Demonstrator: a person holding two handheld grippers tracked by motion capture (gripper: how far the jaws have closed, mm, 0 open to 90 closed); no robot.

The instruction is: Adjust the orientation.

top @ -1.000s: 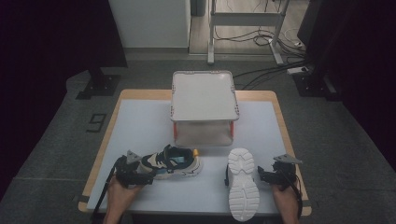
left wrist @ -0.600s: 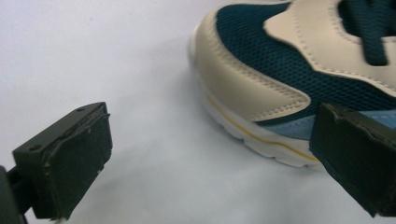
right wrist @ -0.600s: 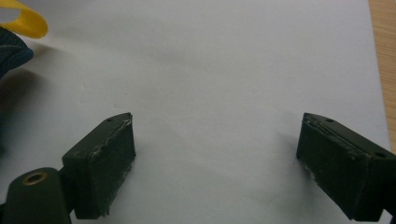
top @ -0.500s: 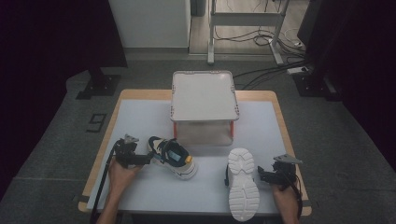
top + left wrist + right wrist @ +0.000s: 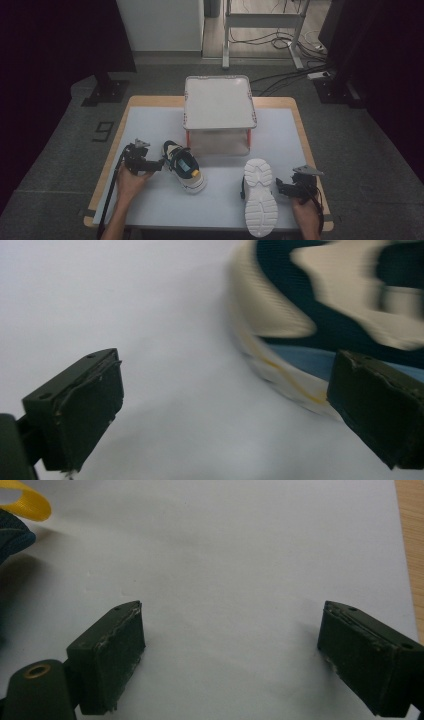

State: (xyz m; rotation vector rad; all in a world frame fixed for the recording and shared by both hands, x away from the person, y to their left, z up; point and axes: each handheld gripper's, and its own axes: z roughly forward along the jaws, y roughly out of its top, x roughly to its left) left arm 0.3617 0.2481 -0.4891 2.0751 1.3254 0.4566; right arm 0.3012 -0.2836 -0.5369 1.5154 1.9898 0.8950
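Note:
A white, teal and black sneaker (image 5: pixel 184 169) stands upright on the white table top (image 5: pixel 145 127), heel to the back left and toe to the front right. My left gripper (image 5: pixel 159 164) is at its heel, open. In the left gripper view the sneaker (image 5: pixel 320 300) is blurred at the upper right, just past the right jaw, and nothing lies between the pads. A second sneaker (image 5: pixel 260 200) lies with its white sole up at the front right. My right gripper (image 5: pixel 281 188) rests open just right of it. The right gripper view shows bare table between the jaws, with that sneaker's yellow pull loop (image 5: pixel 27 502) at the top left.
A white lidded box (image 5: pixel 218 102) on a red frame stands at the middle back of the table. The table's wooden rim (image 5: pixel 306 140) borders the white surface. Dark floor, stands and cables surround the table.
The upright sneaker has swung round from lying crosswise to pointing front right. My left gripper has moved back from the front edge with its heel. The right gripper and the sole-up sneaker have not moved.

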